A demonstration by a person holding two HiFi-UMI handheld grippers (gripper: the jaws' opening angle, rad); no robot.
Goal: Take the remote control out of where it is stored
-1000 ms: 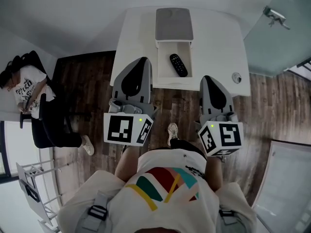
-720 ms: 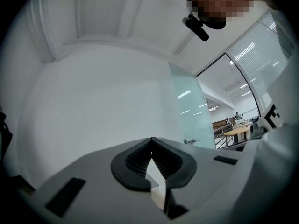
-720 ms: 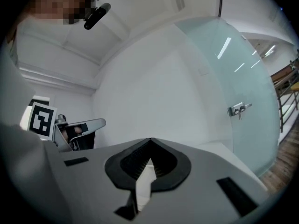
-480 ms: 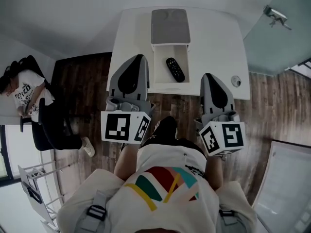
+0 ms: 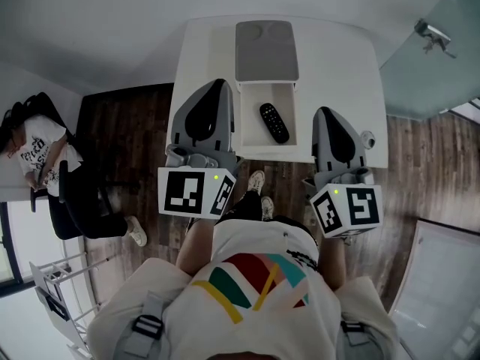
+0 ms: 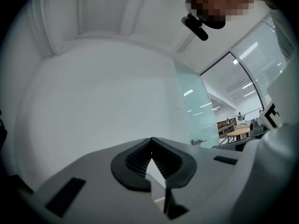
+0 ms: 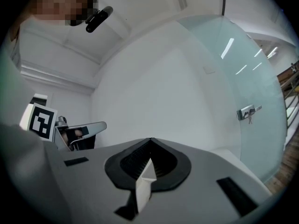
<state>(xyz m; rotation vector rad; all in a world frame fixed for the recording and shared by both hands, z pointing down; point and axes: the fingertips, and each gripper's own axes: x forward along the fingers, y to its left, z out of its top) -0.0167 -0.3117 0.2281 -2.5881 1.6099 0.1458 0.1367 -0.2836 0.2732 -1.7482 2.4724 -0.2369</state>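
Head view looks down on a white rectangular counter [image 5: 337, 73] carrying a small white storage box with a flat grey top [image 5: 266, 49]. The box's white drawer [image 5: 251, 130] stands pulled out toward the person. A slim black remote control [image 5: 274, 122] lies flat and slanted on the drawer floor, uncovered. It sits ahead of both claws and between them: just right of the left claw [image 5: 217, 88] and just left of the right claw [image 5: 326, 115], touching neither.

Each claw is held about level at the counter's near edge. The left gripper view shows the left claw [image 6: 151, 141] with its ribbed black pads met at the tip and nothing between them. The right gripper view shows the same of the right claw [image 7: 150, 141] — closed and empty.

With the drawer already out, the step in hand looks like the approach to the remote control; the lift itself is not yet begun. The next move calls for one claw — the right seems handier — to part its jaws, tip down into the drawer, and close across the narrow width of the remote control, keeping clear of the drawer walls.
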